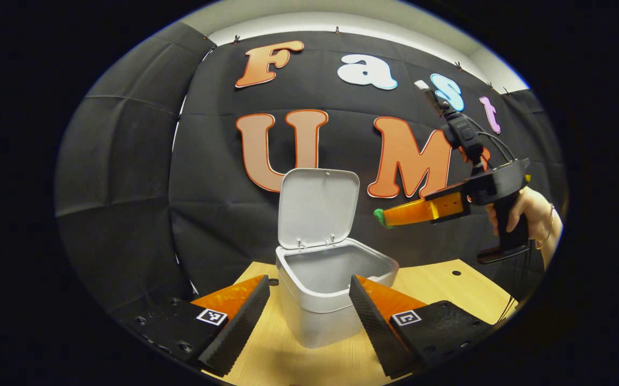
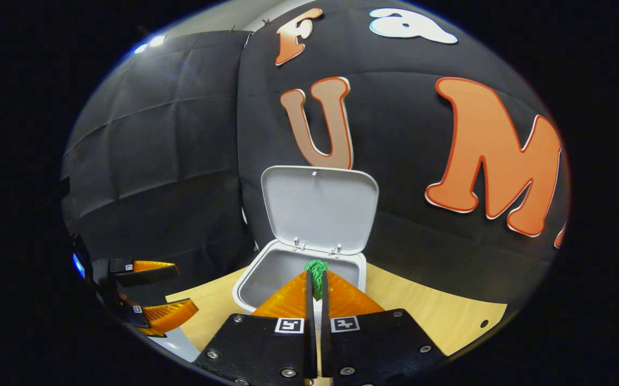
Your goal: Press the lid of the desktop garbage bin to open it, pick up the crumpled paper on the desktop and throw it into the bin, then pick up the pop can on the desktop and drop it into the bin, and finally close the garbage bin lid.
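While lid (image 2: 320, 206) stands open, right tool (image 2: 317, 279) above bin (image 2: 247, 287)

Count at my tongs:
1 bin (image 1: 320, 300), 1 lid (image 1: 317, 209) up, 2 grippers, left gripper (image 1: 309, 316) & right gripper (image 2: 315, 281), 1 table (image 1: 448, 284).

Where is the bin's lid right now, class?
In the left gripper view the lid stands upright, hinged at the back rim of the bin, against the booth's wall, centre frame.
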Demonstrator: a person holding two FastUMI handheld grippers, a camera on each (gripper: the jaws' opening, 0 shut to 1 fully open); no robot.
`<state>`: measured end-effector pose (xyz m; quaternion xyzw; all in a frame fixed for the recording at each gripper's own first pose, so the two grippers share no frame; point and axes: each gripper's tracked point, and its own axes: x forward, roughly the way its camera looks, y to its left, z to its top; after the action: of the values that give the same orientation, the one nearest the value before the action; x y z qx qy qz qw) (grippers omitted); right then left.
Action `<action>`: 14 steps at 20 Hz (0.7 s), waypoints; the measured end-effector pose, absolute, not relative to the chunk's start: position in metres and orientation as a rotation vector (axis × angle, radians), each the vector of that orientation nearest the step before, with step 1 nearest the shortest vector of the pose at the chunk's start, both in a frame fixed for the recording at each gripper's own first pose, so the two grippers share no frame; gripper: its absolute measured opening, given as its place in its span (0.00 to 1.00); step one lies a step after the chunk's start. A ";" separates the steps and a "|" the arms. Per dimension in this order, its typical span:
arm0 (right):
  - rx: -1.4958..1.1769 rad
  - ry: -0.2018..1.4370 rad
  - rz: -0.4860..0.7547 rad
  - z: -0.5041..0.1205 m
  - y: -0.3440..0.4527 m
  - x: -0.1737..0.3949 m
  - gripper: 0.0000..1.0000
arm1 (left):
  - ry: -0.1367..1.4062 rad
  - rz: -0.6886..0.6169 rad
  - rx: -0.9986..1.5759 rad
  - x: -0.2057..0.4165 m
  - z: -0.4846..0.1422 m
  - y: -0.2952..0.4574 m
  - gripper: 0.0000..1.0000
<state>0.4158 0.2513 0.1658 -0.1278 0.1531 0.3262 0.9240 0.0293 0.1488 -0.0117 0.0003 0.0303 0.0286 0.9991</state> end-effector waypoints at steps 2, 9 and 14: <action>-0.268 0.347 0.677 0.150 0.268 0.427 0.03 | 0.066 0.064 -0.003 0.026 -0.015 0.158 0.95; -0.298 0.359 0.676 0.124 0.293 0.445 0.27 | 0.093 0.087 -0.040 0.024 -0.028 0.180 0.95; -0.293 0.398 0.705 0.112 0.296 0.437 0.96 | 0.096 0.083 -0.034 0.024 -0.028 0.179 0.95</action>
<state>0.4369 0.2958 0.1125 -0.1419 0.1929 0.3419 0.9087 0.0244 0.1793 -0.0283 -0.0168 0.0478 0.0416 0.9978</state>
